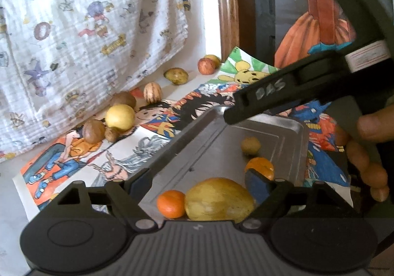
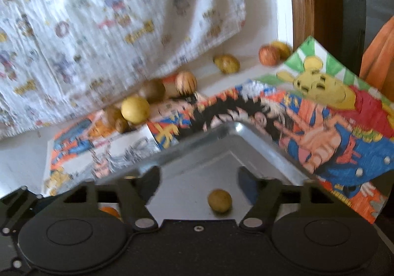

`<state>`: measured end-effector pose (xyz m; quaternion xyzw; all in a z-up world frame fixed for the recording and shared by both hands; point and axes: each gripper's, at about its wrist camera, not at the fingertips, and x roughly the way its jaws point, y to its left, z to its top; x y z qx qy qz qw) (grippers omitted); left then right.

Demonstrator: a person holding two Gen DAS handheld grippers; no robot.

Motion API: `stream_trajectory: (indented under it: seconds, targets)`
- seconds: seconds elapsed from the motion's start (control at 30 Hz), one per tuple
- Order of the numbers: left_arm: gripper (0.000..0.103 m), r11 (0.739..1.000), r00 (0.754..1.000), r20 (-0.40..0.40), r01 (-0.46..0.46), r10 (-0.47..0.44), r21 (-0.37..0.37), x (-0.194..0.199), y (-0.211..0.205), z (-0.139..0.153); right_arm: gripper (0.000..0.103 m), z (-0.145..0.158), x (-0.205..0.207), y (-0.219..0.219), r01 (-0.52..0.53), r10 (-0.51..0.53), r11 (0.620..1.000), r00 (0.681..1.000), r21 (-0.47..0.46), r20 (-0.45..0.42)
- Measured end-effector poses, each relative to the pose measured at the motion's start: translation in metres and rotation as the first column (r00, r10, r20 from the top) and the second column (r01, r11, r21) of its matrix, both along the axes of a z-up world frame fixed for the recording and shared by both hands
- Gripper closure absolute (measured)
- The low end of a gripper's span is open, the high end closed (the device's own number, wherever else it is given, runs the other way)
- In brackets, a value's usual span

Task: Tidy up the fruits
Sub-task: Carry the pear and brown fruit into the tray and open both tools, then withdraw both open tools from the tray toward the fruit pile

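The loose fruits point(image 1: 120, 117) lie bunched against the hanging cloth point(image 1: 73, 29) beyond the metal tray point(image 1: 204, 147), which already holds four pieces, among them a yellow melon point(image 1: 219, 199). They look light, round and smooth (apt to roll), so each is probably best pinched across its middle. The left gripper point(image 1: 199, 180) hovers low over the tray, jaws wide apart and empty. The right gripper point(image 2: 198, 175) hangs above a small yellow fruit point(image 2: 219, 200), likewise spread and holding nothing.
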<state>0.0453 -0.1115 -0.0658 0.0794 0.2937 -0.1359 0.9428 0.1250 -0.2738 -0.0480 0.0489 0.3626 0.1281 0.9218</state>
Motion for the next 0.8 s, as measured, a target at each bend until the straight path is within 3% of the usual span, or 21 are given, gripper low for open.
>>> stream_trajectory:
  seconds: [0.23, 0.8]
  targets:
    - [0.003, 0.997, 0.998, 0.028, -0.062, 0.063, -0.04, -0.005, 0.027, 0.017, 0.003, 0.033, -0.018, 0.014, -0.015, 0.012, 0.999, 0.997, 0.037, 0.076]
    - [0.0, 0.974, 0.973, 0.095, -0.202, 0.211, -0.099, -0.043, 0.084, 0.059, 0.001, 0.104, -0.083, 0.049, -0.069, 0.038, 0.99, 0.969, 0.122, 0.245]
